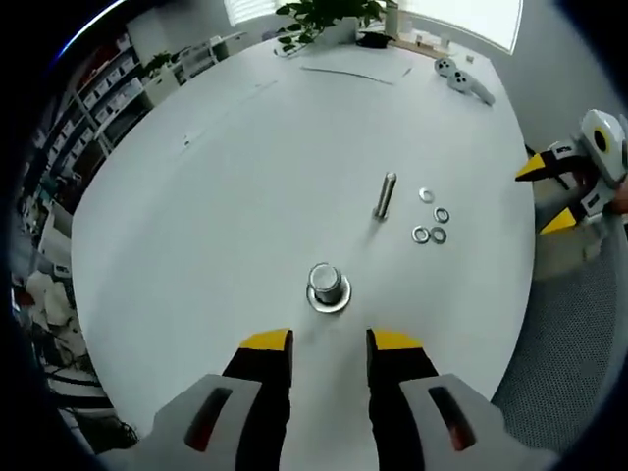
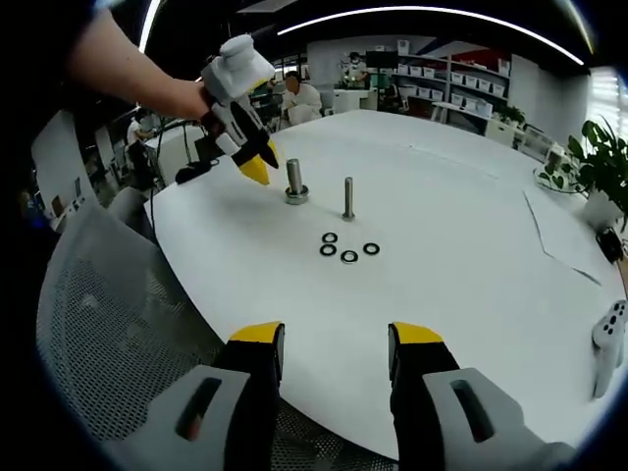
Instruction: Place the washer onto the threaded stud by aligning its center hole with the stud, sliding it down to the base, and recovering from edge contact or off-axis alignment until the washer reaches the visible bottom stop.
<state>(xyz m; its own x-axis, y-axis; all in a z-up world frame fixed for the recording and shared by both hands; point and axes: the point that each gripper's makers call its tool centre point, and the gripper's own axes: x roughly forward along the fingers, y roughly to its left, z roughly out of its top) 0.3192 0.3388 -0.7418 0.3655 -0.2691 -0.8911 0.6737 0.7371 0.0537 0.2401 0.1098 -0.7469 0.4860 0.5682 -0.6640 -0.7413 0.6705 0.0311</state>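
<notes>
On the wide white surface [image 1: 245,177] the work sits near the edge closest to the person: two upright studs and a loose cluster of four washers. The nearer stud [image 1: 328,287], standing on a broad round base, lies just ahead of the left tongs [image 1: 330,340], whose jaws are apart and hold nothing; in the right gripper view the left tongs [image 2: 257,169] hover just beside that stud [image 2: 294,181]. The slimmer stud [image 1: 386,194] stands further off, with the washers [image 1: 432,222] flat on the surface just beside it. The right tongs [image 2: 333,340] hang over the chair at the surface's edge, jaws apart and empty, well short of the washers [image 2: 348,248]. No washer is picked up yet, so the step in hand looks like a pickup: grip one washer by its rim, keep it level, and centre its hole over the stud tip before lowering.
</notes>
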